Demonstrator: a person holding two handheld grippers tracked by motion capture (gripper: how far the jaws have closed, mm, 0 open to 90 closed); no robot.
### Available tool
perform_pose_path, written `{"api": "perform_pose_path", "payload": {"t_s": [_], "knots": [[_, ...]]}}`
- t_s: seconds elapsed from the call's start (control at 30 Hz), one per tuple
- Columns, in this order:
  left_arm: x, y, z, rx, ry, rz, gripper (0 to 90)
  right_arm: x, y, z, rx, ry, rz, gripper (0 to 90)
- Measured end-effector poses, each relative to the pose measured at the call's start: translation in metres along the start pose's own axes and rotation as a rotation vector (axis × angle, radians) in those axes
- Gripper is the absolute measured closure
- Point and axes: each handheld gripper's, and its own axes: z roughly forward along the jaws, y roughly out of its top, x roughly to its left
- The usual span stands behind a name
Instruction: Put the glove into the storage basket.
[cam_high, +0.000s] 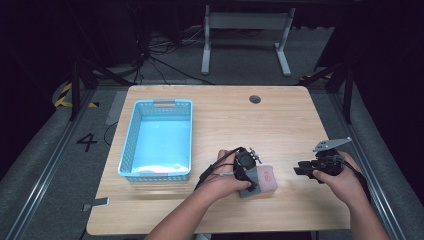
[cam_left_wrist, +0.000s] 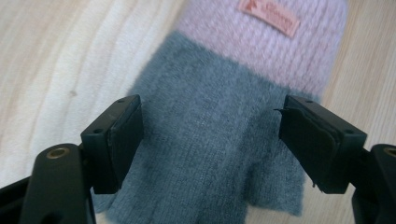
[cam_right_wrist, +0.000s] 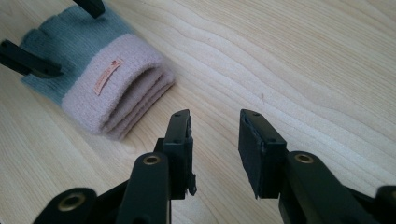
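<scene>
My left gripper (cam_high: 248, 176) sits at six o'clock, jaws spread wide. My right gripper (cam_high: 302, 169), at four o'clock, gapes empty.

The glove (cam_left_wrist: 219, 140) is soft, fuzzy knitted wool, grey and pink. The surface (cam_right_wrist: 303, 60) is smooth pale wood with wavy lines. The basket (cam_high: 131, 131) is shiny blue plastic. Each claw looks matt black.

Bright table, dark surroundings, soft close-ups

We see bare forearms, and each hand carries a black gripper: left gripper (cam_high: 248, 176) with trailing black cable, right gripper (cam_high: 301, 168) topped by a grey triangular plate.
</scene>
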Motion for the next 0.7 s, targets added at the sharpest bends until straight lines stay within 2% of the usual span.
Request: {"api": "perform_pose_path", "payload": {"t_s": [0.43, 0.7], "knots": [[-0.0017, -0.0008, 0.0093, 0.023, 0.015, 0.030, 18.3, 0.0020, 0.0025, -0.0006, -0.014, 0.024, -0.004, 62.6], [-0.0038, -0.0008, 0.0105, 0.034, 0.030, 0.017, 22.3, 0.0031, 0.0029, 0.0009, -0.014, 0.033, -0.003, 62.3]]}}
